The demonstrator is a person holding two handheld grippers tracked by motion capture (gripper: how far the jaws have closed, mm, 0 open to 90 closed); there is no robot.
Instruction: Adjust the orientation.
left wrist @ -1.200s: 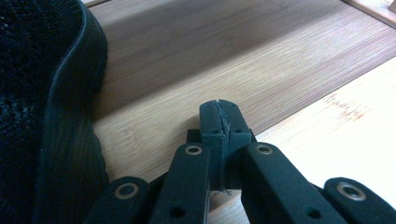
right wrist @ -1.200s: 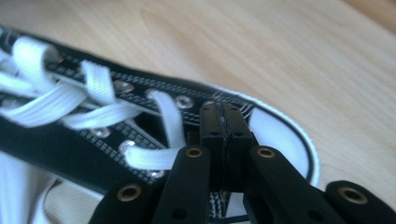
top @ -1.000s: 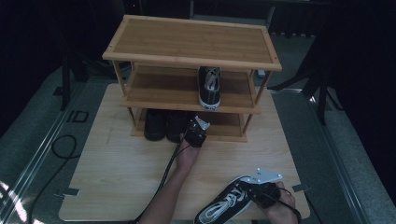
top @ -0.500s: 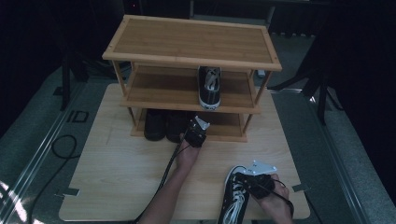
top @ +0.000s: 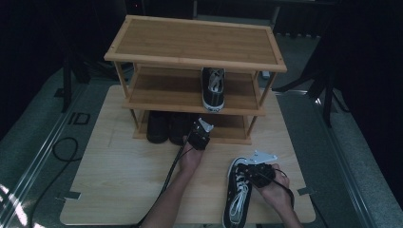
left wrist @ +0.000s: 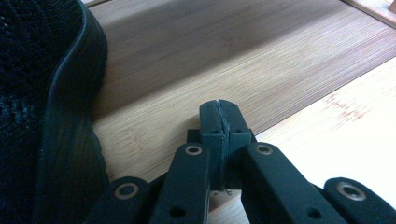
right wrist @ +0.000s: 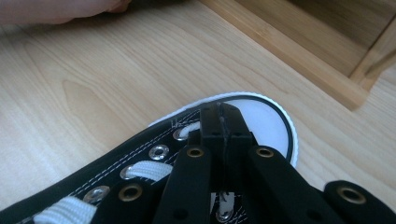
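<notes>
Lower right of the high view: the right gripper (top: 251, 167) sits over a black-and-white sneaker (top: 236, 197) lying on the table (top: 119, 180), toe toward the bamboo shoe rack (top: 195, 42). Its jaws are pressed together above the laces near the white toe cap (right wrist: 261, 123); whether they pinch anything cannot be told. Centre frame, the left gripper (top: 203, 127) rests at the rack's bottom shelf, jaws closed on nothing, just beside a black shoe (left wrist: 42, 116). A matching sneaker (top: 213, 88) stands on the middle shelf.

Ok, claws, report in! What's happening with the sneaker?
Left claw shut, empty, by the rack. Right claw shut on the sneaker, toe toward the rack. Nothing in the way.
</notes>
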